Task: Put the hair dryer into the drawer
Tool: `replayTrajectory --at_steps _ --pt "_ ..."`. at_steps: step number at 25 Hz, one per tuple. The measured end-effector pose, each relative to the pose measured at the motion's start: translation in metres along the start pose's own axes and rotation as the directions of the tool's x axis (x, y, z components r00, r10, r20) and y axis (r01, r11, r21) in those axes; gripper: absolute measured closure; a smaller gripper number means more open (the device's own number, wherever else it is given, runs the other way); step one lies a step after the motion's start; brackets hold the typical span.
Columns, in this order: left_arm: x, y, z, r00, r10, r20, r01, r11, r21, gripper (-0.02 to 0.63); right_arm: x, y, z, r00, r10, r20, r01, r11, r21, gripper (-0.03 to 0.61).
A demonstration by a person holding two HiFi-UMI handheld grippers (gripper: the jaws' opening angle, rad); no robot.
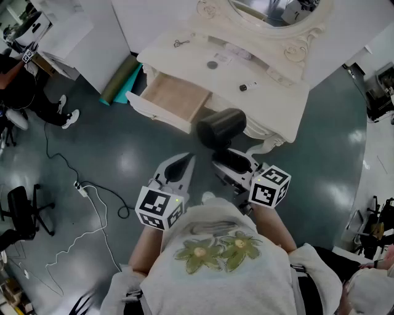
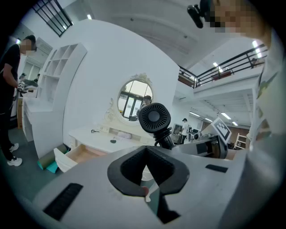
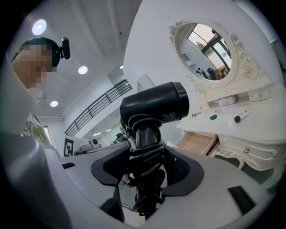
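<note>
Inside right hand-held gripper (image 3: 145, 173), cord-wound hair dryer (image 3: 154, 105) handle, gripped

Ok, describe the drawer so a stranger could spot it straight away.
Find the cream dressing table with the oval mirror. The drawer juts from its front, on the left in the head view. It is the only one pulled out, showing a bare pale wood bottom.

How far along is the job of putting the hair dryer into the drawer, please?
Done: the drawer of the dressing table stands open, and the hair dryer is off any surface. In hand: the right tongs clamp its cord-wrapped handle, holding it just short of the drawer; the left tongs are shut and empty. Left: lower it into the drawer and release.
</note>
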State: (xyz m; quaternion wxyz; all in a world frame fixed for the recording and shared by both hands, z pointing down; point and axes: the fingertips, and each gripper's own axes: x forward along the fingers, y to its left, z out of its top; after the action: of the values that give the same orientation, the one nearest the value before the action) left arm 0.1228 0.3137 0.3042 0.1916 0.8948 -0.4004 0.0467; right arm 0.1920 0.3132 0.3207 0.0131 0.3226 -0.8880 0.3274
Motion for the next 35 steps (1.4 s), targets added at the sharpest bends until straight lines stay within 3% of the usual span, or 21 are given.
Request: replayTrajectory --at_steps 18,35 --pt "0.008 0.056 0.02 0.999 -0.037 0.004 0.037 0.999 0.005 0.604 0.046 -0.007 0.016 0.999 -0.045 0.018 0.045 0.999 0.005 0.35" --pt "-0.02 0.13 0.024 0.996 -0.083 -0.026 0.084 0.996 0.027 0.604 0.108 -0.006 0.021 0.985 -0.128 0.116 0.122 0.991 0.059 0.35"
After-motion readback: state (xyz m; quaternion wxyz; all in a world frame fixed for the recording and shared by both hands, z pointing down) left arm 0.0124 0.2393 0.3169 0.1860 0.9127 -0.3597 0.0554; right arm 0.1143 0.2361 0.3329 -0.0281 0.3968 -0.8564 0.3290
